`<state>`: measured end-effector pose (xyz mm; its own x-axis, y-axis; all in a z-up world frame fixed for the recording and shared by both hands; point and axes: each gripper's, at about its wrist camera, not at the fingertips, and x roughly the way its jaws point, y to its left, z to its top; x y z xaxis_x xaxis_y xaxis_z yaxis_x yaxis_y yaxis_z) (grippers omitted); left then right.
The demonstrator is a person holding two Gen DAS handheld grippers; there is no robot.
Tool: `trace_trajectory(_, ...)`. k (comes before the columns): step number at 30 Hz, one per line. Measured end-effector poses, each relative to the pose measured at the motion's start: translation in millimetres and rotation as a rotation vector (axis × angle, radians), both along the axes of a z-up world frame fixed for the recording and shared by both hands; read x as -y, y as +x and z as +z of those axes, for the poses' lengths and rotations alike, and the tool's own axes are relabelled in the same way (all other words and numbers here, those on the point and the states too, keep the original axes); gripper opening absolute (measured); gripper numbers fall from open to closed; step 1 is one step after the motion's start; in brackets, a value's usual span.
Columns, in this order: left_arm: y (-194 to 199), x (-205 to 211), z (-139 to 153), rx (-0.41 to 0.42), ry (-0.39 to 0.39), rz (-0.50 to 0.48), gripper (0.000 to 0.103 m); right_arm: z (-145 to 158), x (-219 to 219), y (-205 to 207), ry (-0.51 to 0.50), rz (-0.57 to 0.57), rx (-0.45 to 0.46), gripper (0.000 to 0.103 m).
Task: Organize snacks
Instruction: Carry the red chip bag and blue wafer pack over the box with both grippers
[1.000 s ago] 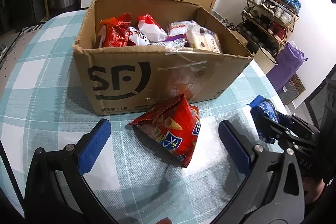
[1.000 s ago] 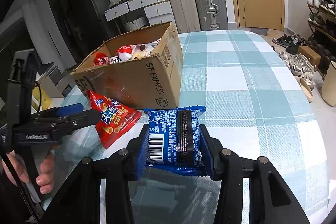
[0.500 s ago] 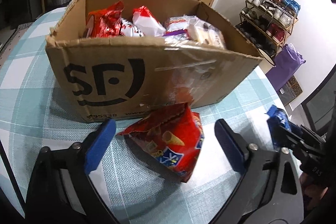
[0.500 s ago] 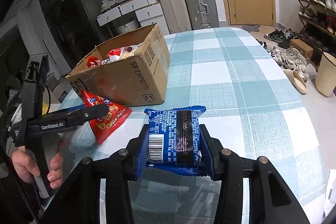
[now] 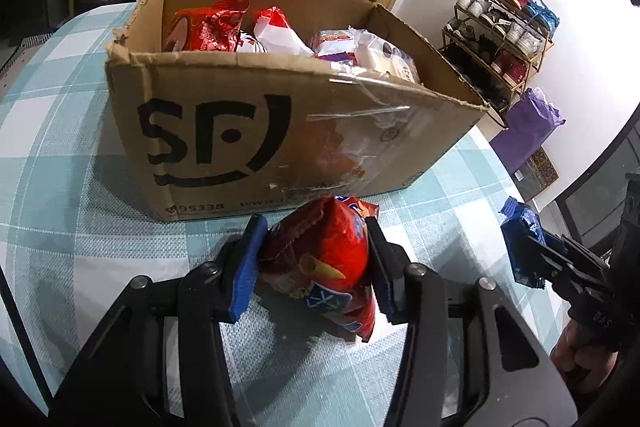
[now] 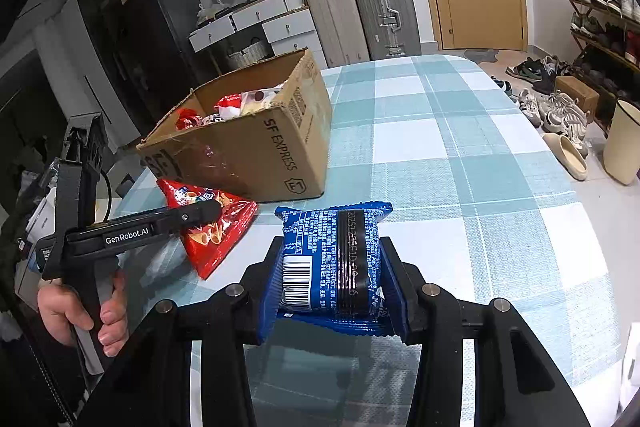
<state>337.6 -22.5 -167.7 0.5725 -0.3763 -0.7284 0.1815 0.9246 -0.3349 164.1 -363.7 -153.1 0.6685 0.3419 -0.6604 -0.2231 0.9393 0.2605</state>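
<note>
The left gripper (image 5: 316, 263) is closing its jaws on a red snack bag (image 5: 324, 267), which lies on the checked counter (image 5: 60, 155) just in front of the cardboard box (image 5: 240, 131); both blue pads (image 5: 246, 267) already touch the bag's sides. The box is open and holds several more snack packets (image 5: 276, 31). The right gripper (image 6: 332, 287) is clamped narrow on a blue biscuit packet (image 6: 332, 255), held above the counter near the box's corner. A hand (image 6: 80, 311) grips the left gripper's handle.
</note>
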Motion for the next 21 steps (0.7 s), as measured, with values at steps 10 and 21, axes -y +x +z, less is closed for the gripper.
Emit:
trace_trajectory(10, -9.0, 9.3, 8.0, 0.018, -0.016, -0.018, 0.032, 12.5, -8.0, -6.7, 0.001, 0.015, 0.024, 0.045)
trace_trajectory(21, -20.7, 11.4, 10.0, 0.02, -0.035, -0.043, 0.021, 21.6, -21.1, -12.2, 0.004, 0.041, 0.044, 0.045)
